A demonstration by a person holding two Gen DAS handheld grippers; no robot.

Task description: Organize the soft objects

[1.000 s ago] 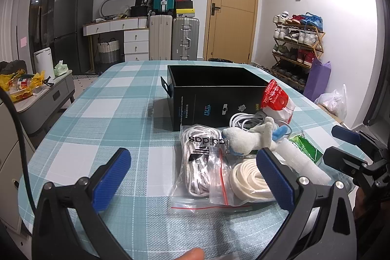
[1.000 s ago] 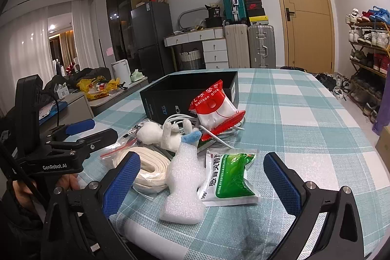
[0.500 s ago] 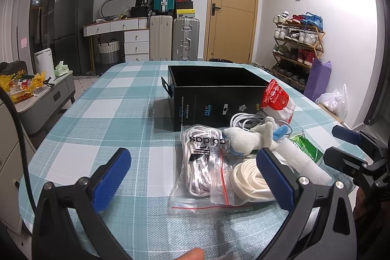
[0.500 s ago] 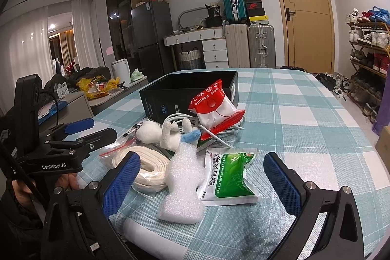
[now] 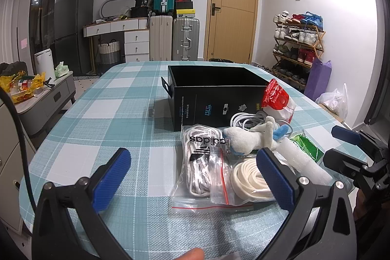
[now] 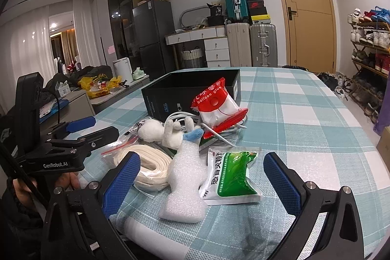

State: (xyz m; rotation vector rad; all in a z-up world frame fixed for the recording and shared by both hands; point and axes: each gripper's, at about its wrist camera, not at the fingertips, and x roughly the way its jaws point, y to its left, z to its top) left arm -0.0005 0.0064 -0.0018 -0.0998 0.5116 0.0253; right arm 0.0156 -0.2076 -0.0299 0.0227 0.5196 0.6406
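Mid-frame, black box [image 5: 214, 89] open-topped, inside hidden — zip bag [image 5: 207, 162] holding laces; left gripper [image 5: 192, 177], right gripper [image 6: 202, 177] both released.

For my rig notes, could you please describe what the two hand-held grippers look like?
Both are alike: a matte black frame forking into two fingers, each lined with a textured blue pad and fixed with silver screws. The left hand-held gripper bears white "GenRobot.AI" lettering, a tall black block behind it and a thin black cable. The right hand-held gripper shows the same blue pads. A dark sleeve shows.
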